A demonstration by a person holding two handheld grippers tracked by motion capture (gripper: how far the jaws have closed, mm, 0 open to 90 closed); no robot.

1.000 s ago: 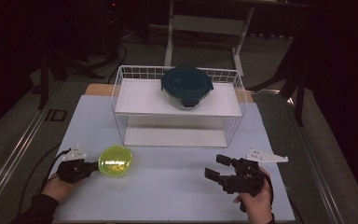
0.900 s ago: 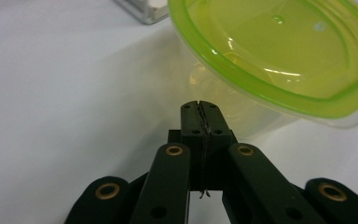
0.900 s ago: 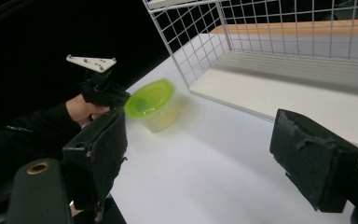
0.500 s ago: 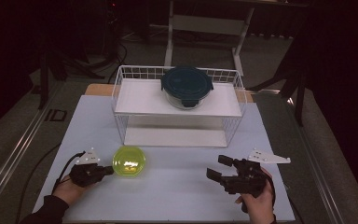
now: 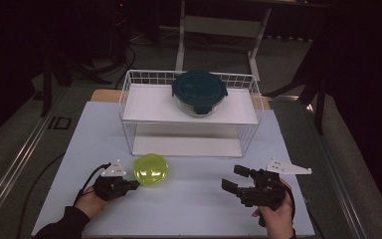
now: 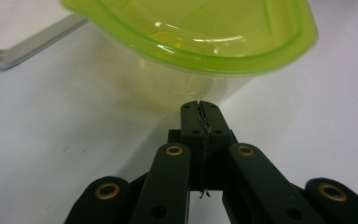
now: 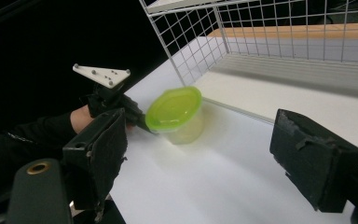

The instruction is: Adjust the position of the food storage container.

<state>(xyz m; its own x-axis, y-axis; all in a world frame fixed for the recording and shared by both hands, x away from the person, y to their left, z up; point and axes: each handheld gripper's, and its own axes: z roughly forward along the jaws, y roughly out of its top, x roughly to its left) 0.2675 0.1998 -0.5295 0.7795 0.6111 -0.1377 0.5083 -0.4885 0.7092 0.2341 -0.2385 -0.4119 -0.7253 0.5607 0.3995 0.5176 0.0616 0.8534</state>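
A small round tub of clear lime-green plastic, closed by a smooth green lid with a raised rim, sits on the white table just in front of the wire rack. The left gripper lies low on the table with its black jaws pressed flat together, their tips touching the tub's lower wall; in the left gripper view the tub swells above the closed tips, glossy and see-through. The right gripper rests well apart to the right, its blunt, foam-padded jaws spread wide with nothing between them. The rack is thin white wire mesh with two flat white shelves. On the upper shelf stands a round glass container with a dark teal clip-on lid.
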